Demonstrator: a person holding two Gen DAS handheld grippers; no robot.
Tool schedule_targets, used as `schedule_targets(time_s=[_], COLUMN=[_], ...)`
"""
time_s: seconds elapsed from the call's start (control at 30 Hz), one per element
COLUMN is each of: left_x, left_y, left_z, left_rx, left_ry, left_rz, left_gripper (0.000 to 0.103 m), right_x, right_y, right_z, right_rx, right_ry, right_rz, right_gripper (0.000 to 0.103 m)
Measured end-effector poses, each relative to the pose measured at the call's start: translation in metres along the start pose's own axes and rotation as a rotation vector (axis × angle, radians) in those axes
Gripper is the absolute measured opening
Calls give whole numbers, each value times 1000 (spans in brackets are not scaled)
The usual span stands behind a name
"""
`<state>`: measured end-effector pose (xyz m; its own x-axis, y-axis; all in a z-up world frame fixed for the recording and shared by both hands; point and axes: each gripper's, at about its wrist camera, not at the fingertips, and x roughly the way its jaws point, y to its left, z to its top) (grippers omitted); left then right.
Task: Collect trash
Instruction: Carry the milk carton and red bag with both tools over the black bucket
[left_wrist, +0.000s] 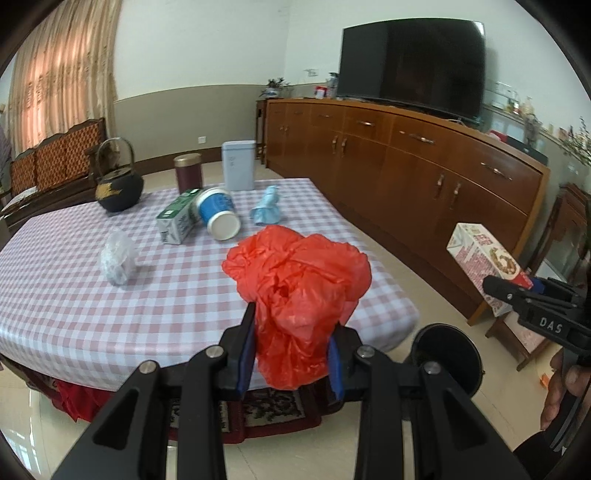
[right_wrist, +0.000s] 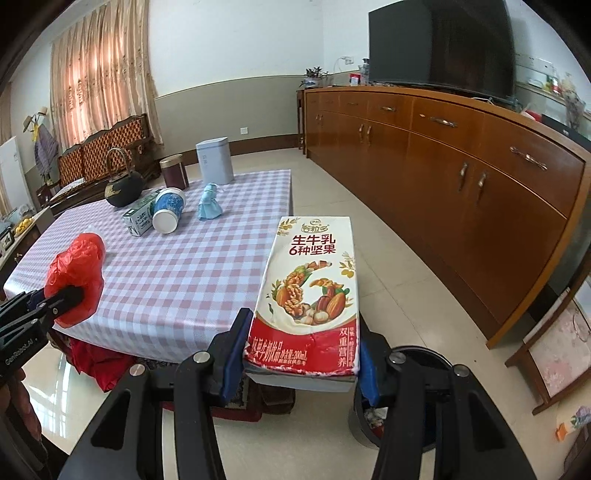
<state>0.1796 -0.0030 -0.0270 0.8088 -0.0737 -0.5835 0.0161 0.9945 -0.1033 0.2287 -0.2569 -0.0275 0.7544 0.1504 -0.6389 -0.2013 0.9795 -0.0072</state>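
My left gripper is shut on a crumpled red plastic bag and holds it over the near edge of the checked table; the bag also shows in the right wrist view. My right gripper is shut on a red-and-white nut milk carton, held above the floor right of the table; the carton also shows in the left wrist view. A dark round trash bin stands on the floor below both grippers, partly hidden. On the table lie a green carton, a blue-and-white cup, a light blue wad and a clear crumpled wrapper.
A black kettle, a dark red tin and a pale blue box stand at the table's far side. A long wooden sideboard with a TV runs along the right. A small wooden stool is at the right.
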Motion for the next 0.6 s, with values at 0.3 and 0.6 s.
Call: schedule_targets(time_s=[0.3, 0.6], left_x=[0, 13], left_y=[-48, -103], left_z=[0, -5], left_rx=[59, 134], left_ry=[-7, 17], left_rz=[-80, -173], left_gripper=[34, 34], right_x=[-21, -36], right_y=[-41, -89], right_z=[-18, -41], right_rx=[52, 106], right_ry=[0, 17], right_rz=[-56, -122], right_gripper=[53, 53])
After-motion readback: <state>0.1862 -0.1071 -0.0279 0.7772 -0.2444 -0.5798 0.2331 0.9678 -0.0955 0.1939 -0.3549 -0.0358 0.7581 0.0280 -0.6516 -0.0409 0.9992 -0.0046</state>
